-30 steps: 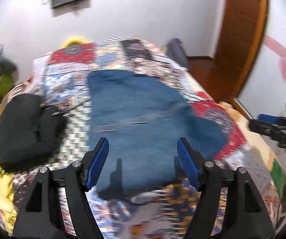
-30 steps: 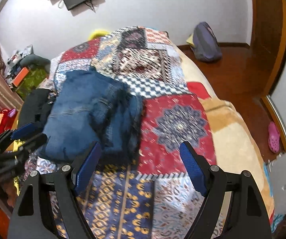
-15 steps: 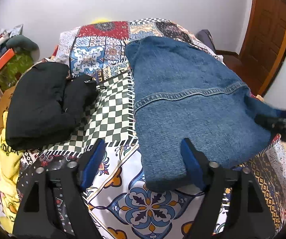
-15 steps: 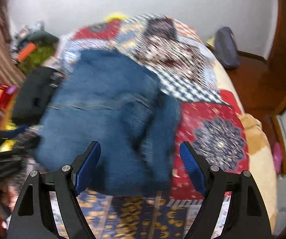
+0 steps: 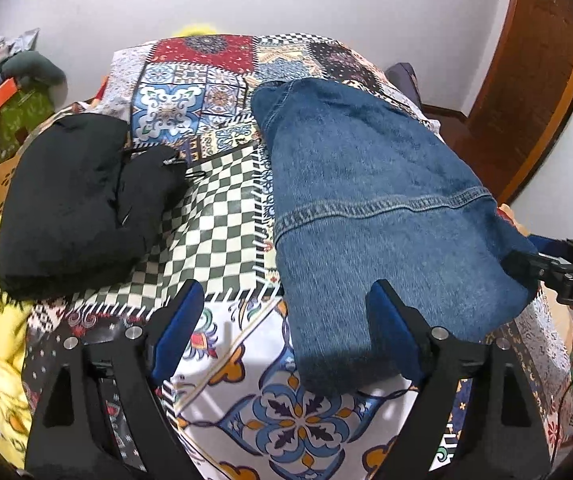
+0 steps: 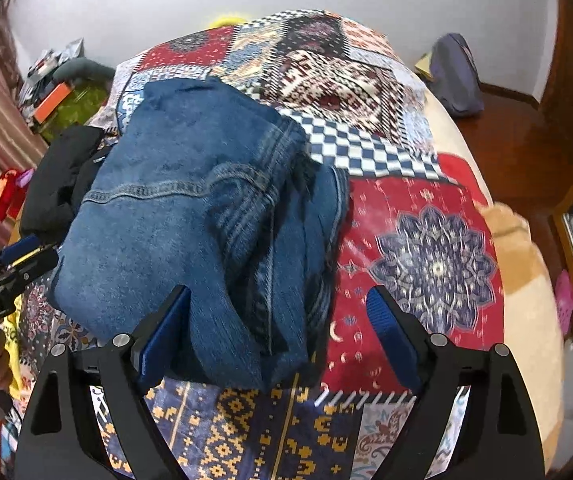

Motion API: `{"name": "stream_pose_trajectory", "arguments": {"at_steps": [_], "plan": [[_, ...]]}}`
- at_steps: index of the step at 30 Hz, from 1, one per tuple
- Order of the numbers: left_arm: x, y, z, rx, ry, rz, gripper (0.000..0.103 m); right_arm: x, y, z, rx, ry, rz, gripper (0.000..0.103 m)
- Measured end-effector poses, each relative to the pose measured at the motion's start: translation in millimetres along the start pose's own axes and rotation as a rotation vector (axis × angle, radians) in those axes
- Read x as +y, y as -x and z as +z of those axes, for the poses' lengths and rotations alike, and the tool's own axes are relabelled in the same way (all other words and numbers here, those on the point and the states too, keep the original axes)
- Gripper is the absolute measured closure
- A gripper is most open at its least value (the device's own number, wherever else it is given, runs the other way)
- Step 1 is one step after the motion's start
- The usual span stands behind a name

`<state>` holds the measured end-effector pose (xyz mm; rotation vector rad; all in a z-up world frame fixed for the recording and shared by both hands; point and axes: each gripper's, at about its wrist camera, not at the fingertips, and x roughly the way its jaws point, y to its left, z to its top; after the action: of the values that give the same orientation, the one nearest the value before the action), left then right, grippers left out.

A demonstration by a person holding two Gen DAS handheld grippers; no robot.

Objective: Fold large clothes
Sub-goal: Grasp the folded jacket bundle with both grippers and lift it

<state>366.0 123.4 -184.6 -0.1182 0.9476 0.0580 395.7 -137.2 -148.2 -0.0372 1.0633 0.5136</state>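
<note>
Denim garment (image 5: 374, 216), folded, lies on the patchwork bedspread (image 5: 214, 232), beside a black garment (image 5: 74, 208). Left gripper (image 5: 286, 332) and right gripper (image 6: 278, 328) have just been opening; both stand released, pads off the cloth.

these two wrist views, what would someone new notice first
The folded blue denim garment catches the eye first, lying in the middle of the bright patchwork bedspread. A heap of black clothing sits to its left in the left wrist view. Both blue-padded claws, left and right, hang open over the denim's near edge.
</note>
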Motion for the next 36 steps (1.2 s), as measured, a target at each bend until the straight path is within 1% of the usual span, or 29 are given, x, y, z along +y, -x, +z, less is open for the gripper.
{"name": "stream_pose_trajectory", "arguments": {"at_steps": [2,4,7,9,11,12,13,15,16,17,19,22,23,28,30,31,32,33,35,36], "plan": [[4.0,-6.3,7.0,0.014,0.02,-0.026,0.018,-1.1,-7.3,5.4,0.006,0.008,0.012,0.016],[8.8,-15.5,13.2,0.037,0.049,-0.074,0.018,-5.0,-16.6,10.9,0.023,-0.01,0.033,0.016],[14.3,-39.1,22.9,0.113,0.092,-0.176,0.018,-14.9,-32.5,16.0,0.057,-0.075,0.093,0.016],[17.3,-56.7,27.9,0.17,0.134,-0.262,0.018,-22.8,-45.5,18.8,0.094,-0.126,0.142,0.016],[19.7,-69.6,32.7,0.208,0.178,-0.334,0.018,-34.7,-57.5,22.3,0.118,-0.194,0.211,0.016],[21.8,-76.3,36.0,0.22,0.199,-0.356,0.018,-40.5,-62.3,24.1,0.127,-0.22,0.238,0.016],[23.1,-80.9,38.1,0.228,0.212,-0.367,0.018,-44.3,-66.4,25.8,0.136,-0.236,0.259,0.015],[24.6,-98.1,43.0,0.27,0.234,-0.394,0.018,-48.7,-78.6,29.8,0.159,-0.247,0.289,0.011],[25.2,-104.2,43.9,0.289,0.243,-0.409,0.018,-48.5,-82.0,31.5,0.164,-0.238,0.287,0.004],[26.7,-111.5,44.8,0.308,0.261,-0.433,0.018,-48.8,-85.5,33.7,0.163,-0.226,0.285,0.002],[28.7,-118.6,47.7,0.316,0.281,-0.466,0.018,-49.9,-92.8,38.3,0.168,-0.217,0.312,0.001],[28.4,-124.9,51.8,0.323,0.285,-0.49,0.017,-57.0,-108.9,42.0,0.214,-0.259,0.388,0.0],[29.1,-127.5,53.6,0.325,0.298,-0.501,0.017,-59.4,-111.3,42.2,0.219,-0.267,0.401,0.0],[35.7,-140.4,59.2,0.352,0.369,-0.548,0.016,-54.5,-105.8,43.3,0.204,-0.229,0.443,0.0],[39.7,-144.5,62.6,0.366,0.4,-0.563,0.018,-48.4,-106.2,47.6,0.209,-0.2,0.446,0.003],[40.7,-145.1,63.2,0.369,0.406,-0.571,0.026,-45.6,-106.4,50.3,0.218,-0.196,0.451,0.006],[40.8,-145.9,63.3,0.379,0.413,-0.593,0.031,-43.1,-106.9,53.1,0.227,-0.202,0.462,0.012],[42.3,-146.0,64.1,0.379,0.416,-0.591,0.032,-41.8,-108.4,55.3,0.236,-0.211,0.468,0.014],[40.2,-140.9,64.8,0.374,0.401,-0.575,0.04,-38.3,-108.3,59.0,0.252,-0.226,0.469,0.026],[38.3,-136.1,66.1,0.368,0.384,-0.561,0.044,-36.9,-106.5,60.1,0.255,-0.221,0.471,0.03]]}}
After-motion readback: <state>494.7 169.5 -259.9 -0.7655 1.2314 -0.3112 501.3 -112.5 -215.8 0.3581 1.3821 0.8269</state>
